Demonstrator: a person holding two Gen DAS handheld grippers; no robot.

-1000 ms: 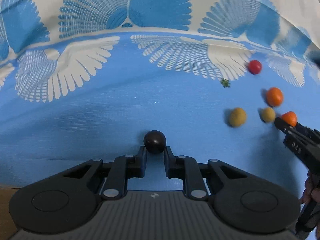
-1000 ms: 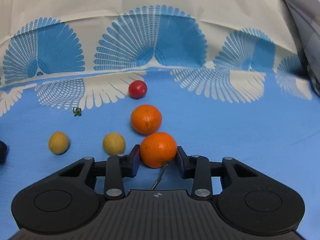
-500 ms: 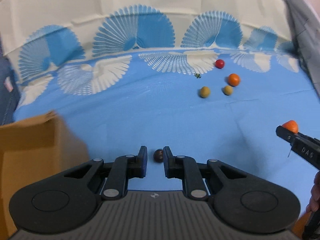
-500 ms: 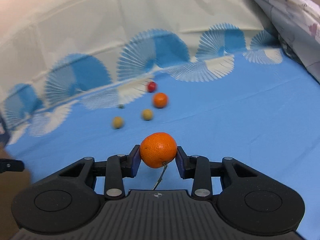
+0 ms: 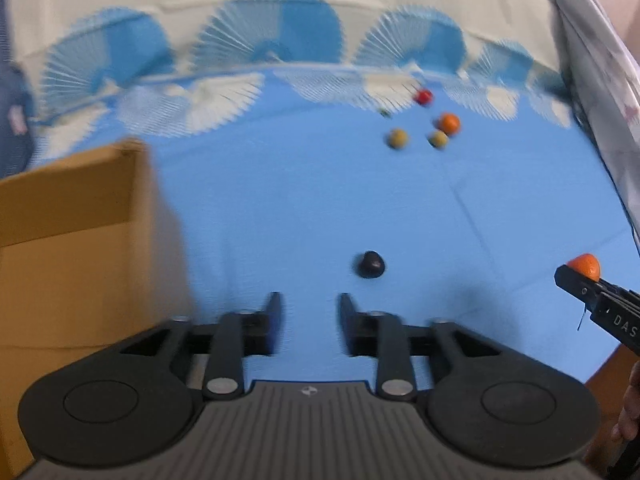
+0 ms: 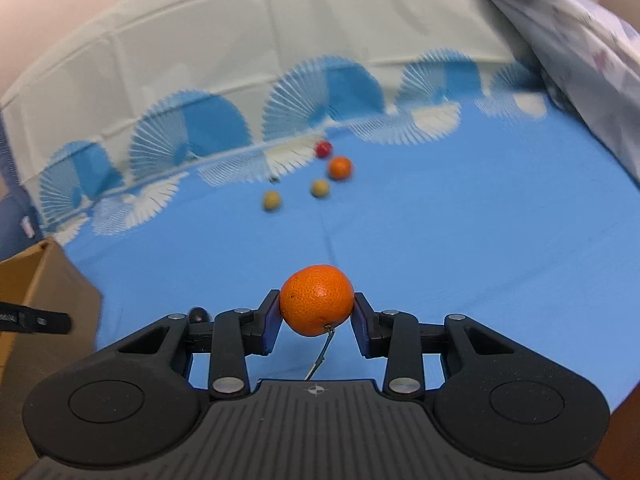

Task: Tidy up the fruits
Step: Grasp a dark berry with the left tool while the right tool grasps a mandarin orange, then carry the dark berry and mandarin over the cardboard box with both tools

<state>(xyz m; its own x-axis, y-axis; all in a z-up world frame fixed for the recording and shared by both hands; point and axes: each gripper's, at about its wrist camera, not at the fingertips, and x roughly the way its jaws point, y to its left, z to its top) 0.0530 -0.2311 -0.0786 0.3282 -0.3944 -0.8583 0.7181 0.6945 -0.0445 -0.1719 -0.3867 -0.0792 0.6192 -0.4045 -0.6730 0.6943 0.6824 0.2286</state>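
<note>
My right gripper [image 6: 317, 328] is shut on an orange mandarin [image 6: 317, 305] and holds it above the blue cloth; it shows at the right of the left wrist view [image 5: 585, 267]. My left gripper [image 5: 307, 320] is open and empty. A dark round fruit [image 5: 371, 265] lies on the cloth just ahead of it, to the right; its top peeks out in the right wrist view [image 6: 199, 314]. Far back lie a second mandarin [image 5: 449, 123], two yellow-brown fruits [image 5: 397, 138] [image 5: 438, 139] and a red tomato [image 5: 424, 97].
A brown cardboard box [image 5: 76, 240] stands at the left, close to my left gripper; it also shows in the right wrist view [image 6: 44, 292]. The blue cloth [image 5: 280, 208] with fan patterns covers the table. A grey floral fabric [image 6: 580, 40] hangs at the right.
My left gripper has opened, let go of the dark fruit and pulled back. The right gripper has lifted the mandarin and drawn back toward the box.
</note>
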